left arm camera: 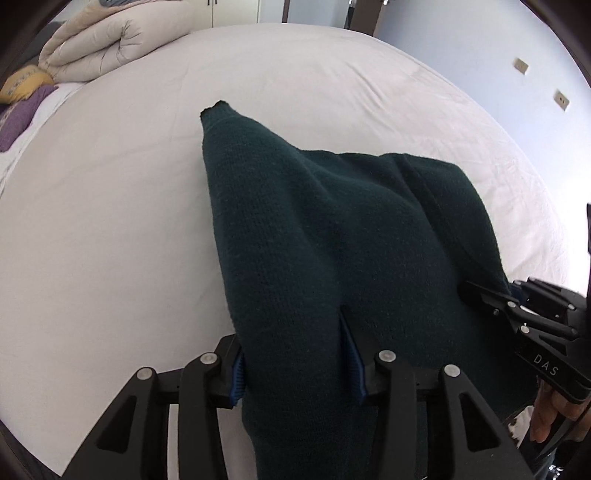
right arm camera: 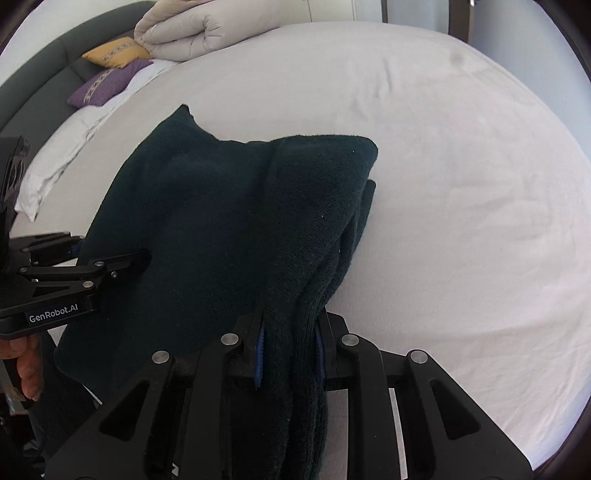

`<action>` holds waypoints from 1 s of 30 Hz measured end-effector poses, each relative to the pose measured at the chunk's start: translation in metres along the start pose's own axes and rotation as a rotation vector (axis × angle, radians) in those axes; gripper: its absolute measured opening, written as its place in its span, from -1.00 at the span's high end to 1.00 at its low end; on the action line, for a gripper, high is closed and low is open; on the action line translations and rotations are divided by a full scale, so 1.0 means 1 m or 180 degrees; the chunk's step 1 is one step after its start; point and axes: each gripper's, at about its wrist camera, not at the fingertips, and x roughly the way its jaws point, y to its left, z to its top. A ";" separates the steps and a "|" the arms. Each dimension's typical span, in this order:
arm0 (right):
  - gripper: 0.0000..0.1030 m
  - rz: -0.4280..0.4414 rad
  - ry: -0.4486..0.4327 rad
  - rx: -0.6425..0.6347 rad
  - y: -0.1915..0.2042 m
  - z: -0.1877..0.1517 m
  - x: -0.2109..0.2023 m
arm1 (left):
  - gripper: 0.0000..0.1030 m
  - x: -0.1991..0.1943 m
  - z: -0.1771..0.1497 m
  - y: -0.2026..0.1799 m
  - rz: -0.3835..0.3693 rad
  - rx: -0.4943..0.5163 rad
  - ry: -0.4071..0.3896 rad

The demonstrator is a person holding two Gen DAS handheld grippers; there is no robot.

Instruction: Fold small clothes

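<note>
1. Dark green knit sweater [left arm camera: 332, 240] is up off the bed [left arm camera: 110, 221] at the near end, held between both grippers; far end w/ one pointed corner trails onto the white sheet.
2. Left gripper [left arm camera: 295, 354]: jaws grasping a thick fold of the sweater, blue pads [left arm camera: 352, 354] on either side of the cloth. Fabric fills the gap, bulges over the pads.
3. Right gripper [right arm camera: 290, 350]: jaws clenched narrow on a bunched, layered edge of the sweater; cloth hangs down through them toward the camera.
4. The two grippers sit side by side, near each other. Each shows in the other's view at the sweater's side edge.
5. Sweater spans between them, draped in soft ridges. In right wrist view its right side is doubled over, layers stacked.
6. A person's hand [right arm camera: 27, 365] wraps the left gripper's handle; fingers of the other hand [left arm camera: 550, 413] show on the right one.
7. Far end of bed: folded beige duvet [right arm camera: 195, 33], yellow pillow [right arm camera: 114, 51], purple pillow [right arm camera: 107, 83], white pillow [right arm camera: 62, 158], dark headboard [right arm camera: 37, 77].
8. Wall [left arm camera: 480, 48] beyond bed carries two sockets [left arm camera: 521, 66].
</note>
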 end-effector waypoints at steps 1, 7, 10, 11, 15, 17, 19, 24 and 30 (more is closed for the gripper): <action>0.64 0.0098 0.0003 0.0091 -0.006 0.001 0.001 | 0.09 0.000 0.001 0.000 0.0002 0.0006 -0.0008; 0.62 0.0262 0.0006 0.0162 -0.018 -0.006 0.018 | -0.04 0.008 -0.007 0.008 0.0011 -0.0054 -0.0163; 0.59 0.0272 -0.0018 0.0145 -0.018 0.004 0.032 | -0.30 0.009 -0.015 0.016 0.0061 -0.0161 -0.0235; 0.58 0.0269 -0.0029 0.0137 -0.012 0.020 0.041 | -0.52 0.009 -0.015 0.018 0.0120 -0.0194 -0.0251; 0.25 0.0358 -0.0089 0.0275 -0.019 0.023 0.039 | -0.84 0.001 -0.014 0.038 0.0093 -0.0467 -0.0292; 0.03 0.0311 -0.0175 0.0492 -0.033 0.018 0.020 | -0.82 -0.015 -0.020 0.040 0.0130 -0.0510 -0.0434; 0.03 0.0348 -0.0384 0.0661 -0.047 0.013 0.001 | -0.80 -0.030 -0.028 0.037 0.0305 -0.0445 -0.0616; 0.02 -0.0191 -0.0576 0.0750 -0.064 0.002 -0.031 | -0.84 -0.071 -0.051 0.024 0.0432 -0.0421 -0.1145; 0.01 0.0436 -0.0811 0.0636 -0.046 -0.004 -0.077 | -1.00 -0.122 -0.070 -0.020 0.0757 0.0075 -0.1779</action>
